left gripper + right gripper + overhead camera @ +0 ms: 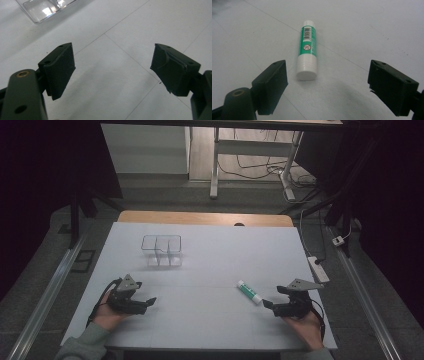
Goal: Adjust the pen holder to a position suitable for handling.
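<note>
Ribbed black right gripper [327, 87] gapes before a cylindrical green-and-white glue stick [307, 50].

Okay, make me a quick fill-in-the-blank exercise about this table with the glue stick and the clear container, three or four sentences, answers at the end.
1. The glue stick lying on the table has a white cap and a ____ label.
2. The claw nearest the glue stick is the ____ claw.
3. The clear container stands nearer the ____ claw.
4. Both claws have their jaws ____.

Missing words: green; right; left; open
</note>
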### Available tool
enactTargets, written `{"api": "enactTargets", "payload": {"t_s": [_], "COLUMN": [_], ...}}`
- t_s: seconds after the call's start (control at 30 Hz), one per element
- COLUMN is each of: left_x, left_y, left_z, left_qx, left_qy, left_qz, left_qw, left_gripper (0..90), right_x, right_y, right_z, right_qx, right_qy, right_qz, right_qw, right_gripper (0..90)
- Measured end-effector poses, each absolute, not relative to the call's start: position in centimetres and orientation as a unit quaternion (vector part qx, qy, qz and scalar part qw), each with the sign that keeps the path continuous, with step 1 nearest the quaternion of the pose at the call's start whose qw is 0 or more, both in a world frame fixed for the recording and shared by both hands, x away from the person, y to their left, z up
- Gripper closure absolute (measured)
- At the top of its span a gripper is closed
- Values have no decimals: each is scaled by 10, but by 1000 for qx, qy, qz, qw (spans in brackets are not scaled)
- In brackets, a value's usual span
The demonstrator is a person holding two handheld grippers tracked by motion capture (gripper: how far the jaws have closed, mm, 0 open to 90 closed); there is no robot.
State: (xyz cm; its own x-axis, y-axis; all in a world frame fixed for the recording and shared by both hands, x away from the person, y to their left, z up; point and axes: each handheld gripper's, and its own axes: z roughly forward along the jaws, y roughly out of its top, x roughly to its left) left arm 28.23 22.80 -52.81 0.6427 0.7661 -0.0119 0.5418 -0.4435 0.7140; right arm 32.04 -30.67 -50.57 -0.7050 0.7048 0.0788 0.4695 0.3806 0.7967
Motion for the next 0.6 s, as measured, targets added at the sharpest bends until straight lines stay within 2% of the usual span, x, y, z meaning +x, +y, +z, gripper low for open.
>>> {"api": "enactTargets", "payload": {"t_s": [0.6], "left_x": [285], "left_y": [231], "left_z": [-521], "left_qx": [832], "left_qy": [395], "left_qz": [168], "left_qw": [352], "left_gripper": [196], "right_x": [323], "right_y": [-305], "right_z": [-507], "right_qx": [357], "right_qy": [818], "right_qz": [430], "right_qw": [132], "right_gripper": [158]}}
